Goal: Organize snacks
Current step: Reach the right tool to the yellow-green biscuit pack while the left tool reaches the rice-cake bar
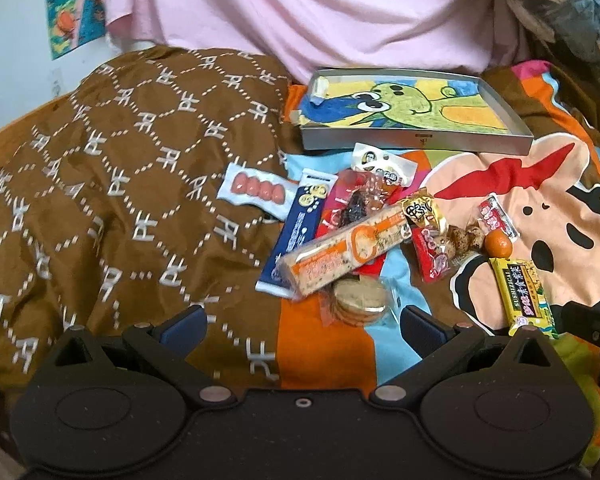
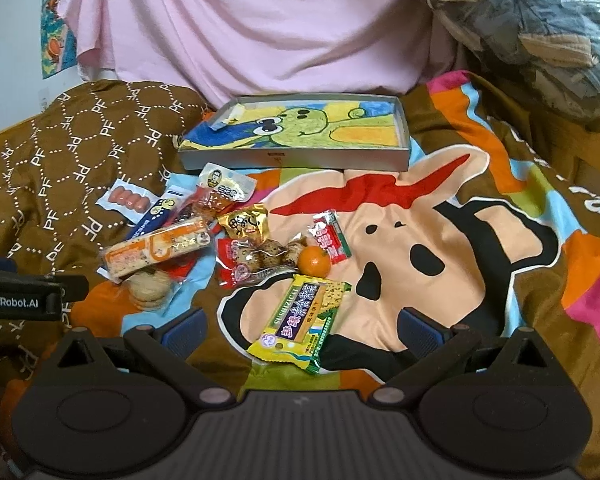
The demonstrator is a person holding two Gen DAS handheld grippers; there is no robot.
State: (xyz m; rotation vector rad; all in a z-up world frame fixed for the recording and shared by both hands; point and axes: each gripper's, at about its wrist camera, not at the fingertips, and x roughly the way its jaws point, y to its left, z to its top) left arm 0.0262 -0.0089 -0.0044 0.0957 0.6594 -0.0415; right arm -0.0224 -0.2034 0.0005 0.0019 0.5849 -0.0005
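A pile of snacks lies on a cartoon-print blanket. It includes a long orange cracker pack, a blue stick pack, a sausage pack, round biscuits, a small orange and a yellow cracker packet. Behind them sits a shallow grey tray with a dinosaur drawing inside. My left gripper is open just short of the biscuits. My right gripper is open around the yellow packet, touching nothing.
A brown patterned quilt bunches up on the left. Pink cloth hangs behind the tray. Bagged bedding is piled at the far right. The left gripper's body shows at the right view's left edge.
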